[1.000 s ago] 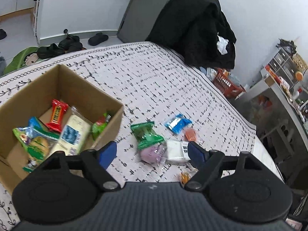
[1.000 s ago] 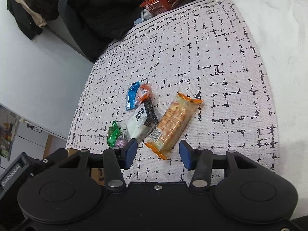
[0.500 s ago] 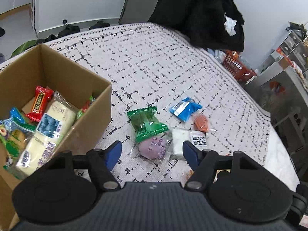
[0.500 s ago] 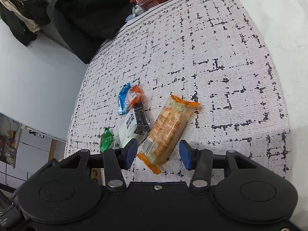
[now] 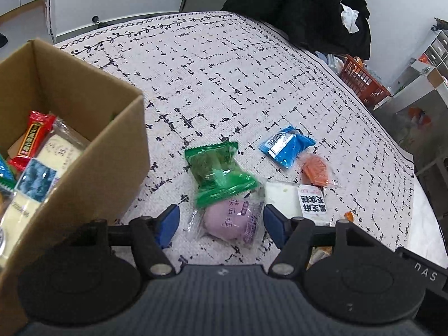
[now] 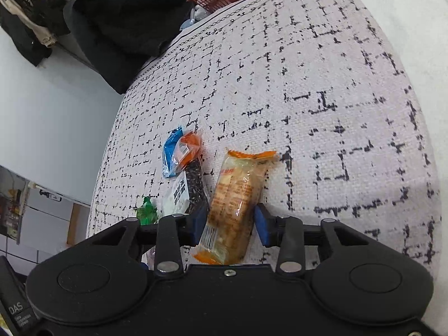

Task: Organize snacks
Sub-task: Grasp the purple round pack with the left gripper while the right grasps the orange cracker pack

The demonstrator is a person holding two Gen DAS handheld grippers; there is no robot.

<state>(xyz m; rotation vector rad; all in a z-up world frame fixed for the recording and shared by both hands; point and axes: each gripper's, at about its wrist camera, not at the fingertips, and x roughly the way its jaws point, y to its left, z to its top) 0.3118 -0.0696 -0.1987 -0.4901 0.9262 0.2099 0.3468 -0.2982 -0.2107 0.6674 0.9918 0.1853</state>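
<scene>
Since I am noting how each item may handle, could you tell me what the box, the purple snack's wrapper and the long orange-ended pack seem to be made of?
The box: plain brown cardboard, matte, apparently corrugated. The purple snack's wrapper: thin clear plastic film, glossy, with crinkled sealed edges. The long orange-ended pack: clear glossy film with highlights, the biscuits inside showing through.

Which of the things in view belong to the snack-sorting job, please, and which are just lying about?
Job:
- cardboard box
- purple bun packet
- green packet
- blue packet
- orange packet
- black-and-white packet
- cracker pack

Lying about:
- black coat
- red basket
</scene>
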